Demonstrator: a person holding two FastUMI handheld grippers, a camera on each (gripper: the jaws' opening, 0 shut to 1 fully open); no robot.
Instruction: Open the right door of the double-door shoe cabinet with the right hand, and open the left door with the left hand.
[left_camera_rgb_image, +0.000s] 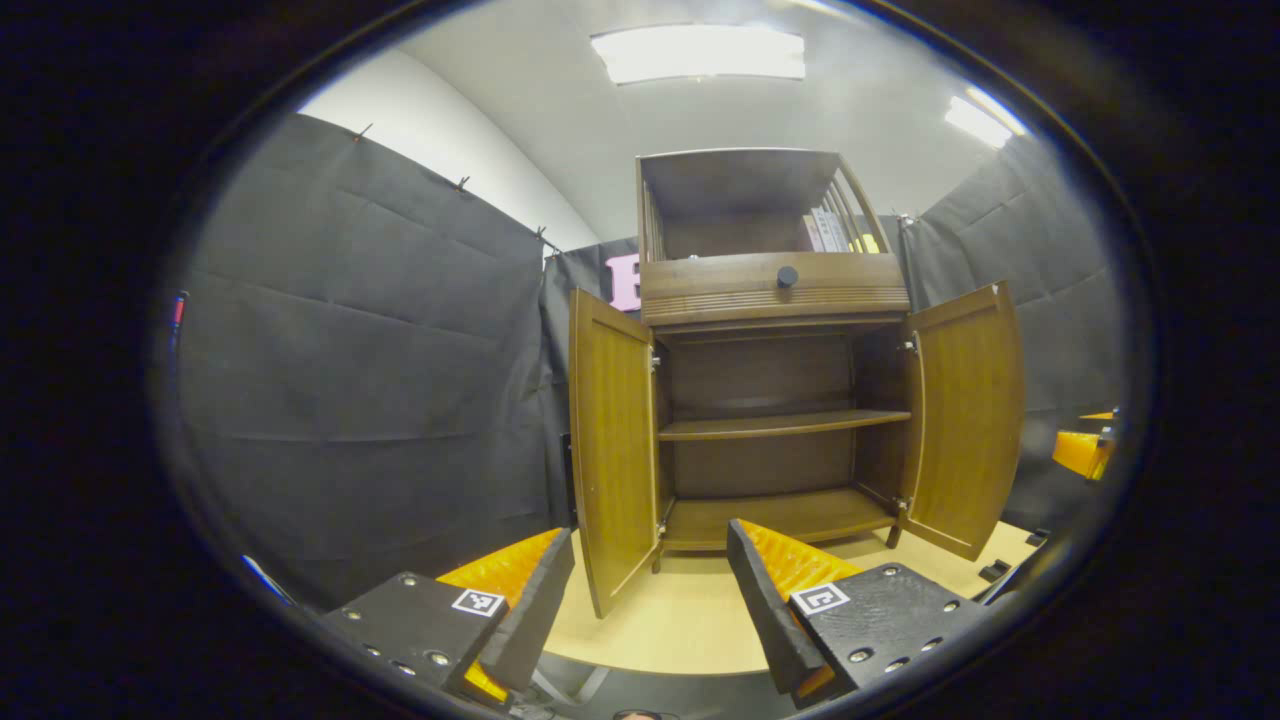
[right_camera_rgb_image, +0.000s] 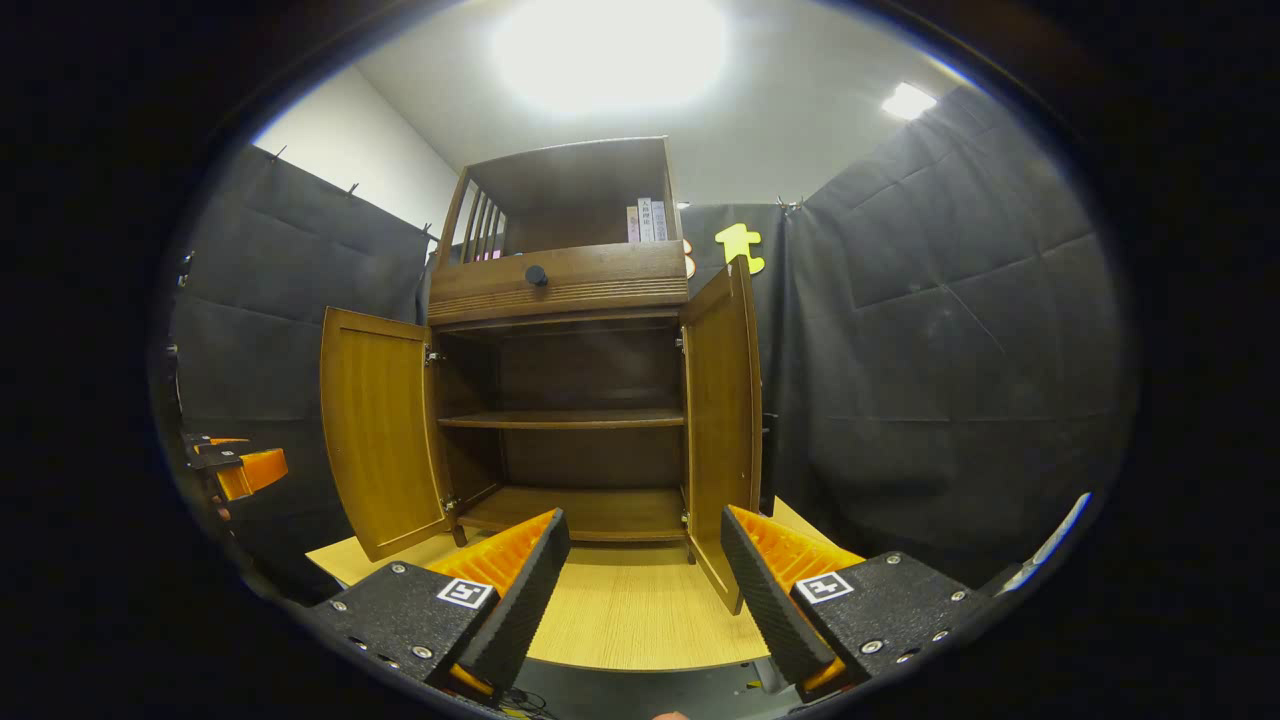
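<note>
A: Where are the doors lying from each tool?

B: Ahead. The left door (left_camera_rgb_image: 612, 450) and right door (right_camera_rgb_image: 722, 420) are both standing swung open on the bench (right_camera_rgb_image: 620, 610).

A: And the tools?

B: The left tool (left_camera_rgb_image: 650, 590) and right tool (right_camera_rgb_image: 645, 580) are gaping wide, holding nothing, seemingly hanging back from the cabinet (right_camera_rgb_image: 565, 400).

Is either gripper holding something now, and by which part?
Nothing is held. The left gripper and right gripper are open, apart from both open doors.

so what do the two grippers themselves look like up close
Each gripper, left gripper and right gripper, has two wedge-shaped fingers with ribbed inner faces. Each finger sits on a dark textured block with silver screws and a small square black-and-white marker tag.
</note>
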